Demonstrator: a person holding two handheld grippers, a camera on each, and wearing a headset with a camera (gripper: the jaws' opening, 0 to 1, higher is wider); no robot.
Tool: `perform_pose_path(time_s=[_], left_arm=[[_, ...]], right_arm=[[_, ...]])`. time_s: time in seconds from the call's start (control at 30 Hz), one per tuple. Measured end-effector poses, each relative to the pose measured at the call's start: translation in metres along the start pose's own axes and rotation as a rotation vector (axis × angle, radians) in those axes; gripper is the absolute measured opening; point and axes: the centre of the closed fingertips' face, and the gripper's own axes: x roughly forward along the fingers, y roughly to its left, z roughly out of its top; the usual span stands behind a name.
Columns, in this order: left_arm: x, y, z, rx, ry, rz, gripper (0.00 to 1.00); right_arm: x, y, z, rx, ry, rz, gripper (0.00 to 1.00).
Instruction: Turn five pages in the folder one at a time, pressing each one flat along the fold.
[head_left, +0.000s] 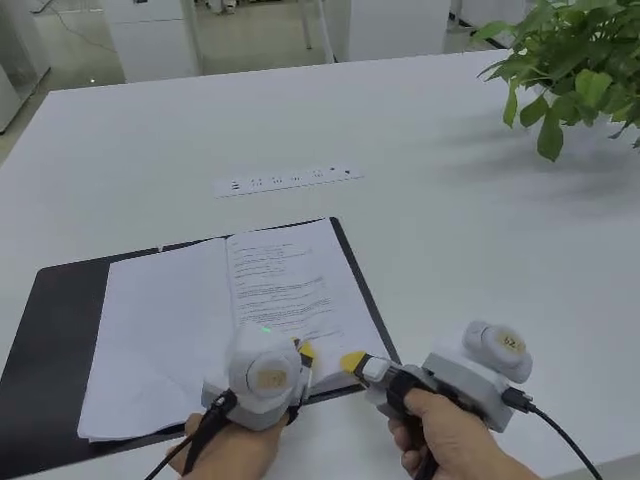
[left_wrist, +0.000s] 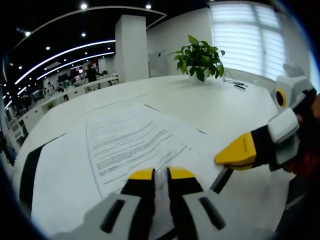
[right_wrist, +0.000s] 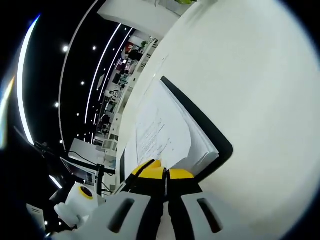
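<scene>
An open folder with a black cover lies on the white table. Its left page is blank and its right page is printed. My left gripper hovers over the lower right part of the printed page. Its yellow tips are shut to a thin slit, and I cannot tell whether they touch the paper. My right gripper is shut, its tip at the folder's near right corner beside the page stack. It enters the left gripper view from the right.
A flush socket strip sits in the table beyond the folder. A potted green plant stands at the far right. Bare white tabletop stretches to the right of the folder. The table's near edge runs close to my hands.
</scene>
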Motion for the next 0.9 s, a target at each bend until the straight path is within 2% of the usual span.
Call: perform_pose_path(time_s=[0.17, 0.23, 0.37, 0.43, 0.57, 0.7, 0.9], left_arm=[[-0.017, 0.01, 0.0, 0.043, -0.002, 0.003, 0.14], [-0.026, 0.015, 0.003, 0.048, -0.016, 0.0, 0.18], [-0.04, 0.028, 0.004, 0.042, -0.019, 0.004, 0.23], [-0.051, 0.035, 0.005, 0.044, -0.03, 0.009, 0.22], [-0.071, 0.053, 0.003, 0.042, -0.035, 0.024, 0.24], [-0.089, 0.069, 0.001, 0.038, -0.034, 0.042, 0.23], [-0.12, 0.094, -0.004, 0.024, -0.027, 0.067, 0.24]], right_arm=[[-0.002, 0.006, 0.002, -0.019, -0.026, 0.005, 0.0], [-0.003, 0.009, 0.002, -0.031, -0.036, 0.008, 0.0], [-0.006, 0.017, 0.003, -0.041, -0.053, 0.016, 0.0], [-0.008, 0.023, 0.004, -0.04, -0.066, 0.027, 0.0], [-0.011, 0.04, 0.005, -0.105, -0.088, 0.046, 0.0], [-0.013, 0.054, 0.003, -0.131, -0.104, 0.057, 0.0], [-0.018, 0.078, 0.002, -0.282, -0.143, 0.071, 0.0]])
